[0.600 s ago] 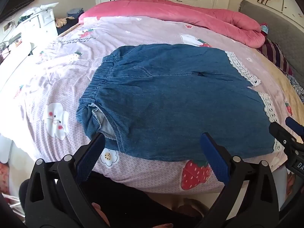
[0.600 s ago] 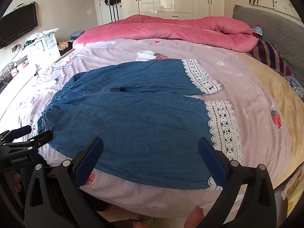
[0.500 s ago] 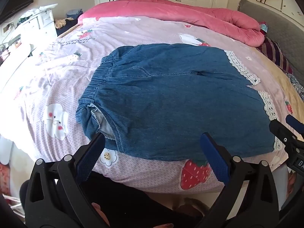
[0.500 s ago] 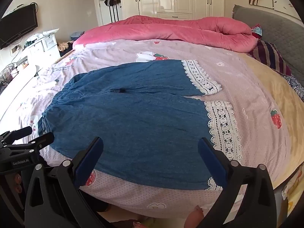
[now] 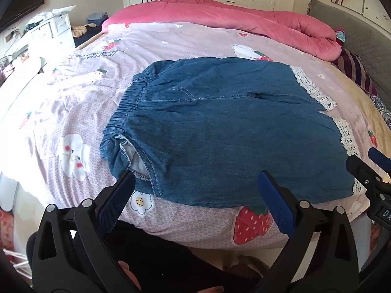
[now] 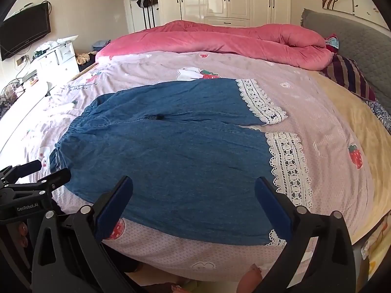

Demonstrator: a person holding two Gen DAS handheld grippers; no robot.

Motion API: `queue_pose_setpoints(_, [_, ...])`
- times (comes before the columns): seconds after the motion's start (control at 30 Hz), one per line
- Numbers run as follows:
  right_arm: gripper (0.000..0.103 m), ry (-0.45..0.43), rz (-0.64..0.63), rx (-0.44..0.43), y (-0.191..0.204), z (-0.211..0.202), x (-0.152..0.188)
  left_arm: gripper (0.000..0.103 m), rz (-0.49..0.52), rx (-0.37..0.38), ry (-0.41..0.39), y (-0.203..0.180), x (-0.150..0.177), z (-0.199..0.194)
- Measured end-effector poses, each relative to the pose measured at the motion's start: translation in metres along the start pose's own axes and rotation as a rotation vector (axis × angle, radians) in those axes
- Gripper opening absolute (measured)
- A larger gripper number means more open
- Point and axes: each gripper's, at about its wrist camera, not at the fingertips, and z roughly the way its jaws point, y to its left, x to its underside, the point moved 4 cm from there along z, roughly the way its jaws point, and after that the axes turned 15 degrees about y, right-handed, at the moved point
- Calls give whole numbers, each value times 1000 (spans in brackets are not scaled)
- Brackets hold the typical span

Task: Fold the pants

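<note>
Blue denim pants (image 5: 220, 131) (image 6: 171, 156) with white lace cuffs (image 6: 288, 166) lie flat on the pink printed bedsheet (image 5: 73, 112), elastic waistband (image 5: 127, 102) to the left, legs to the right. My left gripper (image 5: 195, 195) hovers open over the near edge by the waistband corner, nothing between its blue pads. My right gripper (image 6: 193, 197) hangs open above the near leg's lower edge, holding nothing. Each gripper shows at the edge of the other's view: the right gripper (image 5: 374, 168) and the left gripper (image 6: 34, 175).
A rolled pink quilt (image 6: 220, 39) lies across the far side of the bed. A striped pillow (image 6: 349, 73) and grey headboard (image 6: 354, 34) are at the right. White drawers (image 5: 51, 34) and a wall TV (image 6: 24, 31) stand left. The person's dark clothing (image 5: 171, 263) is below the bed's edge.
Both grippers have tilted or drawn back slightly, so the pants sit a little lower and farther in view. Both stay open.
</note>
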Motion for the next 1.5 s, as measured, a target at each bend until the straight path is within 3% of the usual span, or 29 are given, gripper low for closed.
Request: queue_pose_setpoints(1.5, [99, -1, -20, 4, 7, 5, -9, 94, -5, -19, -9, 7, -6, 0])
